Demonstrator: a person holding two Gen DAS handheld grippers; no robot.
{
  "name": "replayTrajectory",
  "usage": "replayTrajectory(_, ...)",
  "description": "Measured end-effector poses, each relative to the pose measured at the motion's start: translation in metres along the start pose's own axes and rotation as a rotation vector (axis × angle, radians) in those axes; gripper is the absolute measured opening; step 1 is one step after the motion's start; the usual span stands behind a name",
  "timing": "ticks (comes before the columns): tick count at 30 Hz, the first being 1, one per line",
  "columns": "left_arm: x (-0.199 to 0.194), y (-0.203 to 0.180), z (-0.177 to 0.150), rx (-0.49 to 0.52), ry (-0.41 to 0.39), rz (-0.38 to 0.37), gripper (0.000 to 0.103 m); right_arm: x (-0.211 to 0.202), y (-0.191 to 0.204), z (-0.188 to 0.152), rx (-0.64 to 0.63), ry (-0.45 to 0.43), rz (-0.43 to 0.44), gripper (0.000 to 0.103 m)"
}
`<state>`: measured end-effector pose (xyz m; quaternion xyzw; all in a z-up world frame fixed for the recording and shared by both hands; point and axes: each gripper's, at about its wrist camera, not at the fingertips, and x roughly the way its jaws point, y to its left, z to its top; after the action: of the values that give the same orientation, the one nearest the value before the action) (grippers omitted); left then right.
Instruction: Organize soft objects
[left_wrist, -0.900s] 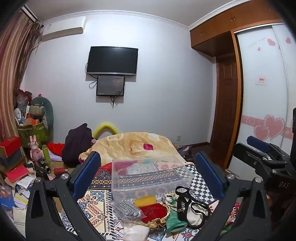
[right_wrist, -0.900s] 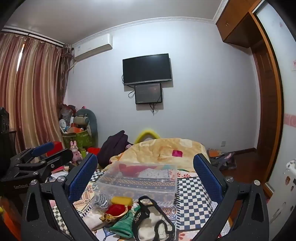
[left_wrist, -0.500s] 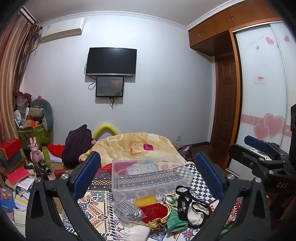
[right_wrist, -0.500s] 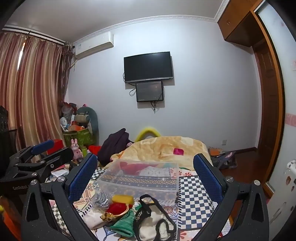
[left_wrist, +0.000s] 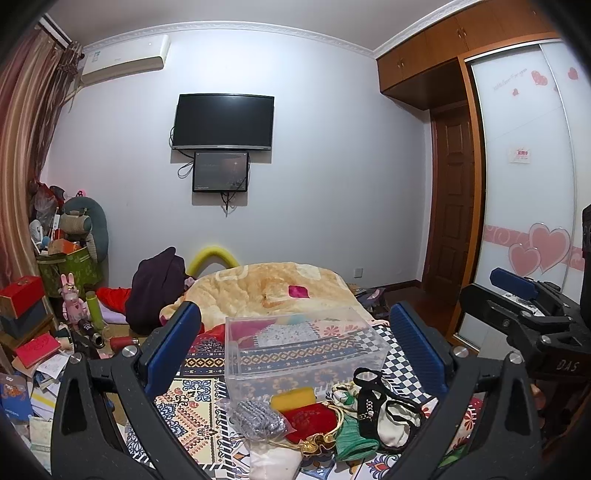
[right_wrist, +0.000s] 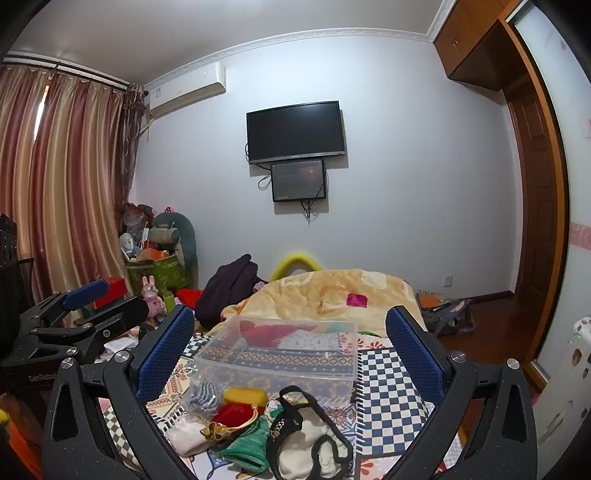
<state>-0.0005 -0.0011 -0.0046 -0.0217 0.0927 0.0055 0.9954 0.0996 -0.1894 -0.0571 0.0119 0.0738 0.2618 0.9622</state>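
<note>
A clear plastic box (left_wrist: 303, 350) (right_wrist: 280, 354) stands empty on the patterned bed cover. In front of it lies a pile of soft things: a yellow sponge (left_wrist: 293, 400) (right_wrist: 245, 397), a red pouch with gold trim (left_wrist: 312, 422) (right_wrist: 232, 415), a grey knitted piece (left_wrist: 258, 419), a green cloth (left_wrist: 352, 439) (right_wrist: 251, 445), a white bag with black straps (left_wrist: 391, 413) (right_wrist: 314, 443). My left gripper (left_wrist: 295, 339) is open above the pile, empty. My right gripper (right_wrist: 290, 341) is open and empty too; it shows at the right of the left wrist view (left_wrist: 517, 295).
A yellow quilt (left_wrist: 269, 291) lies behind the box. A dark jacket (left_wrist: 155, 284) sits at the bed's far left. Boxes, books and toys (left_wrist: 44, 332) crowd the left. A wardrobe with sliding doors (left_wrist: 524, 184) stands on the right.
Both grippers have tilted slightly downward, so the room has risen a little in the views. Nothing on the bed has moved.
</note>
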Motion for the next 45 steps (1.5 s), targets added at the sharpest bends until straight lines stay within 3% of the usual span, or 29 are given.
replayTrajectory(45, -0.0028, -0.0041, -0.0001, 0.001, -0.004, -0.014, 0.103, -0.0055, 0.0022, -0.0025, -0.007, -0.019, 0.003, 0.103)
